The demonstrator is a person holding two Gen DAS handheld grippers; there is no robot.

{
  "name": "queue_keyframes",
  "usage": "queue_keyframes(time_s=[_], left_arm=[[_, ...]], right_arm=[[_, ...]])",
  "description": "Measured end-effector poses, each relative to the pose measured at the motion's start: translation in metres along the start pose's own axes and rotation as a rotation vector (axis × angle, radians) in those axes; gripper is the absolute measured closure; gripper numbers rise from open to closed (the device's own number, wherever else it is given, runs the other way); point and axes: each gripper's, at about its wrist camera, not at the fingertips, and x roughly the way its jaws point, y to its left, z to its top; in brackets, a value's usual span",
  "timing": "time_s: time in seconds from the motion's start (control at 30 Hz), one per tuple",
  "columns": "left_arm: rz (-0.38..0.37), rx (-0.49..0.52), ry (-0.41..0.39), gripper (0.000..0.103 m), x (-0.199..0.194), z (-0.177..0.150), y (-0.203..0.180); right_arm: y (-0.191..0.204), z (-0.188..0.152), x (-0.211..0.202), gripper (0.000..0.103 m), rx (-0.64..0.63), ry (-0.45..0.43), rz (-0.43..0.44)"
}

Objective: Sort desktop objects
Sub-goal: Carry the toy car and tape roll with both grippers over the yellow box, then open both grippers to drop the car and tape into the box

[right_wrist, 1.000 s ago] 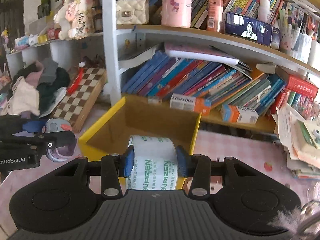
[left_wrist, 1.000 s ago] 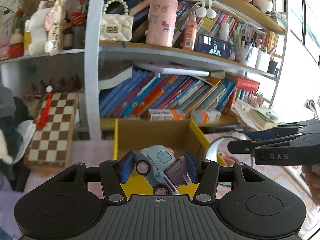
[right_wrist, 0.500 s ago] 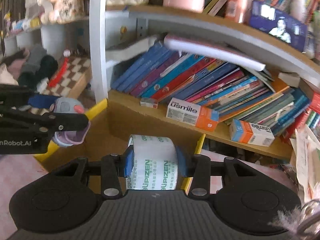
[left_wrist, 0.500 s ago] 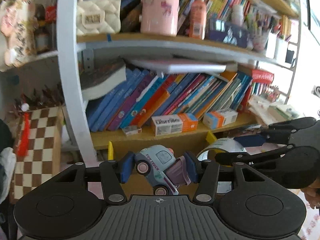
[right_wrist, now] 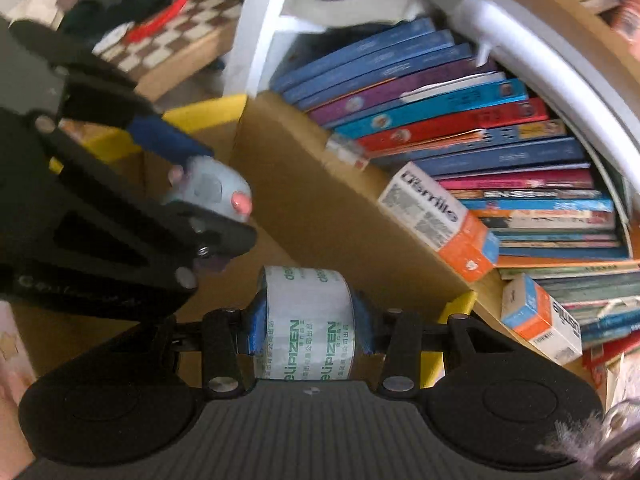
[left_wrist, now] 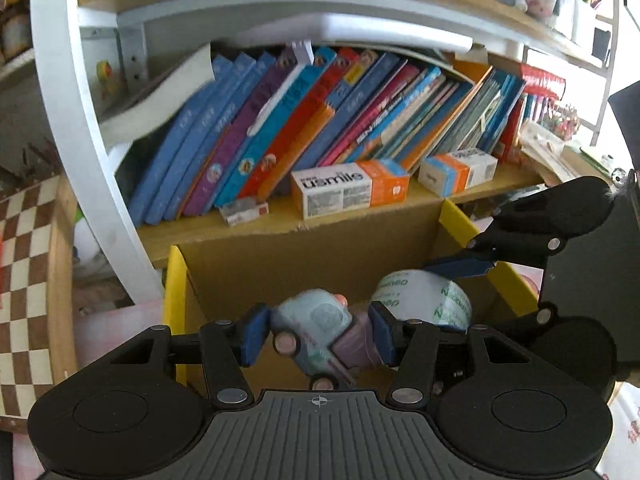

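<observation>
My left gripper [left_wrist: 318, 334] is shut on a pale blue and purple toy truck [left_wrist: 320, 332] and holds it over the open cardboard box [left_wrist: 304, 252] with yellow rims. My right gripper [right_wrist: 308, 320] is shut on a roll of white tape with green print [right_wrist: 308, 316] and holds it over the same box [right_wrist: 320, 200]. In the left wrist view the tape roll [left_wrist: 424, 298] and the right gripper [left_wrist: 520, 240] hang just right of the truck. In the right wrist view the truck [right_wrist: 212, 190] and the left gripper [right_wrist: 132, 184] are at the left.
Behind the box a wooden shelf [left_wrist: 280, 220] carries leaning books [left_wrist: 320, 120] and small white and orange cartons [left_wrist: 348, 188]. A white shelf post [left_wrist: 76, 120] rises at the left. A chessboard [left_wrist: 24, 280] lies at the far left.
Both grippers have moved forward and down over the box, each still holding its object. The right gripper has tilted, and the two grippers now sit close side by side.
</observation>
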Motion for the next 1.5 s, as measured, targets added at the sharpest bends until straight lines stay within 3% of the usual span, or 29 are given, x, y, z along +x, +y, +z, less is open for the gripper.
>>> queue_keyframes(time_s=[0.17, 0.5, 0.63, 0.73, 1.03, 1.5], left_arm=[[0.003, -0.001, 0.021, 0.05, 0.012, 0.0, 0.003], [-0.007, 0.01, 0.015, 0.049, 0.013, 0.0, 0.002], [-0.001, 0.02, 0.009, 0.04, 0.01, 0.0, 0.0], [0.01, 0.016, -0.02, 0.032, 0.004, 0.001, 0.001], [0.04, -0.007, -0.096, 0.006, -0.027, 0.006, 0.001], [0.067, -0.018, -0.155, 0.001, -0.08, -0.002, -0.013]], right_arm=[[0.003, -0.002, 0.015, 0.062, -0.062, 0.037, 0.027], [-0.002, 0.001, 0.022, 0.062, -0.037, 0.028, 0.035], [-0.003, 0.002, 0.017, 0.038, -0.025, 0.0, 0.02], [-0.006, 0.002, 0.008, 0.03, -0.013, -0.032, 0.011], [-0.017, -0.002, -0.025, 0.018, 0.061, -0.12, -0.011], [-0.034, -0.018, -0.084, 0.005, 0.23, -0.245, -0.032]])
